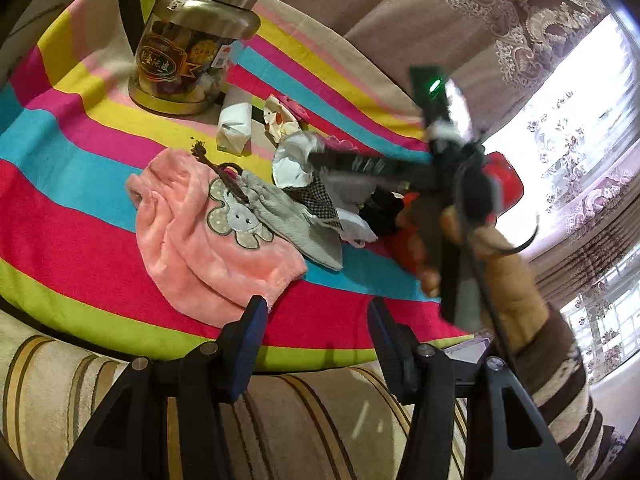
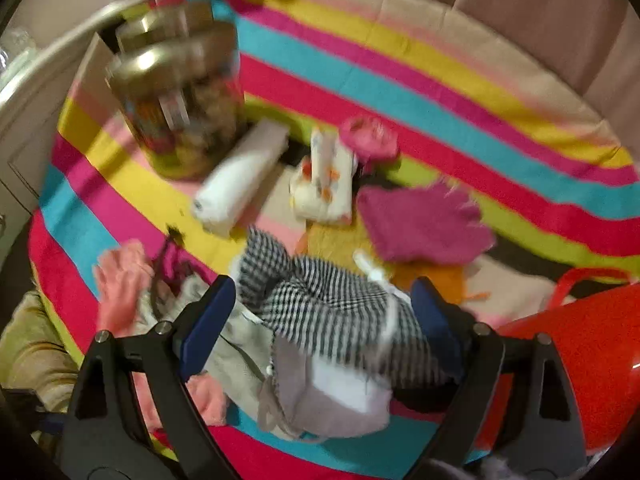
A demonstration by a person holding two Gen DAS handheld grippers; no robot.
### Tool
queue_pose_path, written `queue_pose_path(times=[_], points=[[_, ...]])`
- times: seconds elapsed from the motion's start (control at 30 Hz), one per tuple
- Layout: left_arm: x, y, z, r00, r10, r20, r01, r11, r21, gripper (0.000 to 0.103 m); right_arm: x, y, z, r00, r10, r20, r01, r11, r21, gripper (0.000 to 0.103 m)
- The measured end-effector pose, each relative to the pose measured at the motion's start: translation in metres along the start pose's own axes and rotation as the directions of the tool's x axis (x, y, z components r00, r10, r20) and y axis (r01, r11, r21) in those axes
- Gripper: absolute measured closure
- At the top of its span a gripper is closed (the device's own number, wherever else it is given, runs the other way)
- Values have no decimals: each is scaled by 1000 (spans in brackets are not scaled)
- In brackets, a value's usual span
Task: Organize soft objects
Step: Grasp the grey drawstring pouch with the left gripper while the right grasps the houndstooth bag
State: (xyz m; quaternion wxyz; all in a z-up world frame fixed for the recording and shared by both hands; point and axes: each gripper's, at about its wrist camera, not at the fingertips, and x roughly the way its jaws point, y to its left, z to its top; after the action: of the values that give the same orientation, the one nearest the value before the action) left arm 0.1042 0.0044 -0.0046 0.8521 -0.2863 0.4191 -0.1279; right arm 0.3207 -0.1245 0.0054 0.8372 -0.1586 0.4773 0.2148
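Observation:
A pile of soft clothes lies on the striped blanket (image 1: 80, 184): a pink fleece piece (image 1: 192, 240) with a flower patch, a grey garment (image 1: 296, 224) and a black-and-white checked cloth (image 2: 320, 300). My left gripper (image 1: 316, 320) is open and empty at the blanket's near edge, just short of the pink fleece. My right gripper (image 2: 324, 300) is open, its jaws on either side of the checked cloth above the pile; it shows blurred in the left wrist view (image 1: 352, 164). A magenta cloth (image 2: 424, 224) and a rolled patterned cloth (image 2: 324, 184) lie beyond.
A big jar with a gold lid (image 1: 188, 52) stands at the back left, a white packet (image 1: 236, 124) beside it. A red container (image 2: 568, 360) sits at the right. A striped sofa arm (image 1: 304, 420) lies below the blanket. Curtains hang behind.

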Motion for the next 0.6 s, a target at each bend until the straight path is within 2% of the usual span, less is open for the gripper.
queue_pose_path(times=[0.13, 0.4, 0.5, 0.6], points=[[1, 4, 4, 1000, 8, 6, -7, 1000, -11, 50, 19, -3, -18, 1000, 3, -28, -2, 1000, 23, 12], [7, 1, 25, 997, 65, 35, -66, 997, 35, 50, 29, 5, -37, 1000, -8, 1, 8, 1000, 10, 14], [13, 1, 39, 994, 98, 52, -101, 993, 56, 50, 29, 3, -42, 1000, 17, 26, -18, 999, 33, 27], [25, 1, 54, 990, 127, 57, -131, 988, 86, 50, 26, -2, -44, 999, 25, 47, -28, 997, 65, 57]])
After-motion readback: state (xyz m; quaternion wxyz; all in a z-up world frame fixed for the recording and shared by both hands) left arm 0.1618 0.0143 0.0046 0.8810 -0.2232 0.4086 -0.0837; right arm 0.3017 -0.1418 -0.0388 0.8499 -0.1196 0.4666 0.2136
